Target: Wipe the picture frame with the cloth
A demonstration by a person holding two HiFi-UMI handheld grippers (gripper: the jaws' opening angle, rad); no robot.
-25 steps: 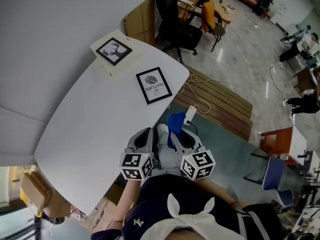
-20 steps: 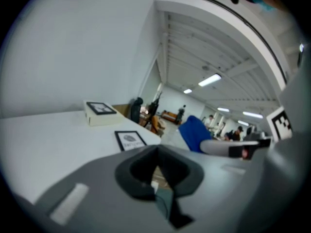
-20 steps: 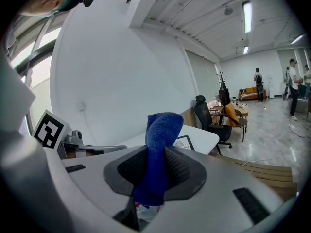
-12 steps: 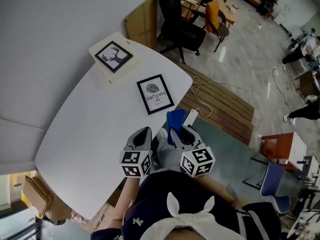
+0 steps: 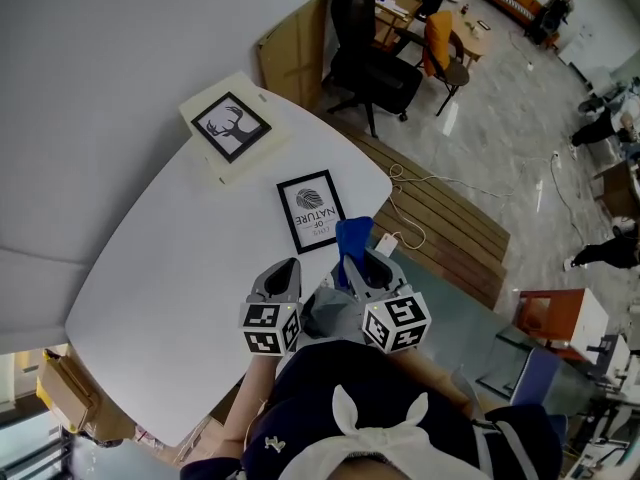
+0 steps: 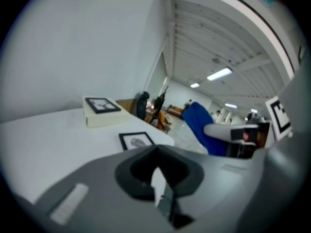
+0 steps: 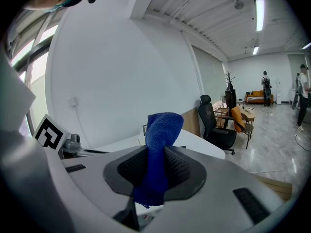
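Note:
A black picture frame [image 5: 312,212] with a white print lies flat on the white table [image 5: 170,258], near its right edge; in the left gripper view the frame [image 6: 137,141] lies just ahead. My right gripper [image 5: 358,264] is shut on a blue cloth [image 5: 352,238], which stands up between its jaws [image 7: 160,144] just off the frame's near corner. My left gripper [image 5: 286,270] hovers over the table's near edge beside it, jaws together with nothing in them. From the left gripper view the cloth [image 6: 200,126] shows to the right.
A second frame with a deer print lies on a cream box [image 5: 232,126] at the table's far end. Beyond the table stand a black office chair [image 5: 372,60] and a leaning board [image 5: 296,40]. A wooden slatted panel [image 5: 450,213] and a white cable [image 5: 420,180] lie on the floor.
Both grippers have come closer to the black frame. The blue cloth has risen from beside the table's edge to just off the frame's near corner.

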